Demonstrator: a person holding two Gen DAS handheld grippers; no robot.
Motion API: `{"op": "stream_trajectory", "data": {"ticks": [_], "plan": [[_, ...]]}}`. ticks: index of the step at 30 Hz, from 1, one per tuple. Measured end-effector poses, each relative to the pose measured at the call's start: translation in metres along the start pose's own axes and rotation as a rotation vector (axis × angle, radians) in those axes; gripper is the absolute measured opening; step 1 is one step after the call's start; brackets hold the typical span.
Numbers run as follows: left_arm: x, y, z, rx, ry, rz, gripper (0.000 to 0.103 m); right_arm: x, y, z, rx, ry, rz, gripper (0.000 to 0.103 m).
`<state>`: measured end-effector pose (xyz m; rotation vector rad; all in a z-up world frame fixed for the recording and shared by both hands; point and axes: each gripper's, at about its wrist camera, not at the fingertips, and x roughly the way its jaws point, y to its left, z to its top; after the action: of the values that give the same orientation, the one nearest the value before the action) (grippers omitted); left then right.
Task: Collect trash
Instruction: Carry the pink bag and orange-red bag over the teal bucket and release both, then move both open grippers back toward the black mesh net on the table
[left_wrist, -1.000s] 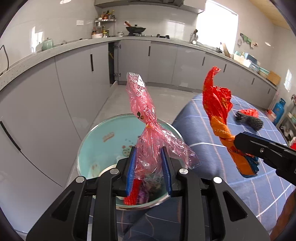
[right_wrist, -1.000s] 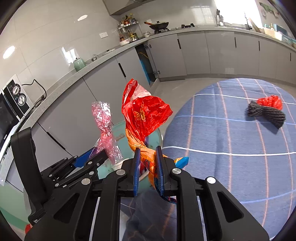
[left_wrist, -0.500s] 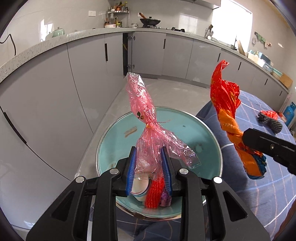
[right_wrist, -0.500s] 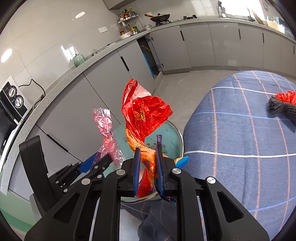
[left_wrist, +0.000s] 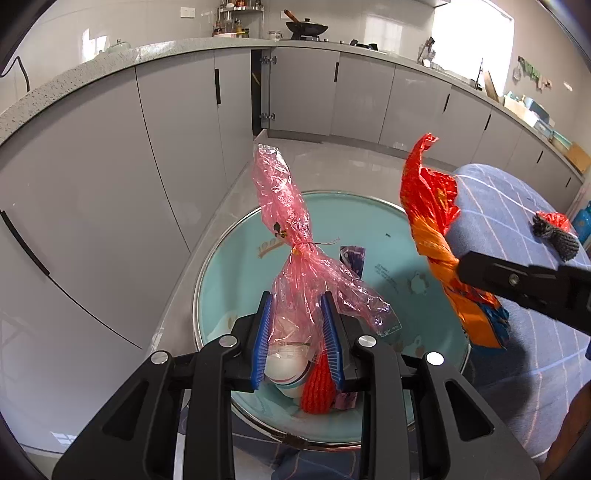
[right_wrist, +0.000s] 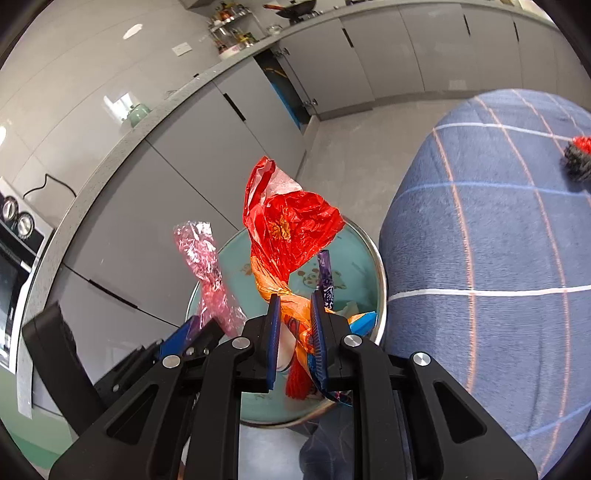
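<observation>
I had the left gripper (left_wrist: 297, 338) pinching the pink wrapper (left_wrist: 291, 236) and the right gripper (right_wrist: 293, 334) pinching the red-orange wrapper (right_wrist: 288, 236), both over the teal bin (left_wrist: 229, 258).

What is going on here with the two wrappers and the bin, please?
A person is clearing trash with two handheld claws. The left claw is clamped on a pink cellophane wrapper, the right claw on a red-orange wrapper. Both hang over the open teal bin, which already holds rubbish. Another piece is lying on the blue cloth.
</observation>
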<state>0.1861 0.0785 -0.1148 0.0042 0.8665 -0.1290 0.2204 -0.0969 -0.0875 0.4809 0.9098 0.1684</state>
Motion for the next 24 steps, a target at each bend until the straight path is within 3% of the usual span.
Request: {"op": "stream_trajectory", "data": {"ticks": [18,20,22,24], "plan": [[0.031,0.001,0.004,-0.014,0.065,-0.003,0.029,0.039,-0.002,0.001,0.023,0.033,-0.013,0.019],[0.031,0.002,0.005,-0.013,0.059,0.007,0.034,0.035,-0.007,0.001,0.033,0.023,-0.001,0.027],[0.029,0.002,0.007,-0.02,0.044,0.02,0.05,0.028,-0.011,0.001,0.034,0.004,0.008,0.028],[0.025,0.004,0.009,-0.039,0.016,0.025,0.055,0.018,-0.012,0.001,0.026,-0.02,0.007,0.028]]}}
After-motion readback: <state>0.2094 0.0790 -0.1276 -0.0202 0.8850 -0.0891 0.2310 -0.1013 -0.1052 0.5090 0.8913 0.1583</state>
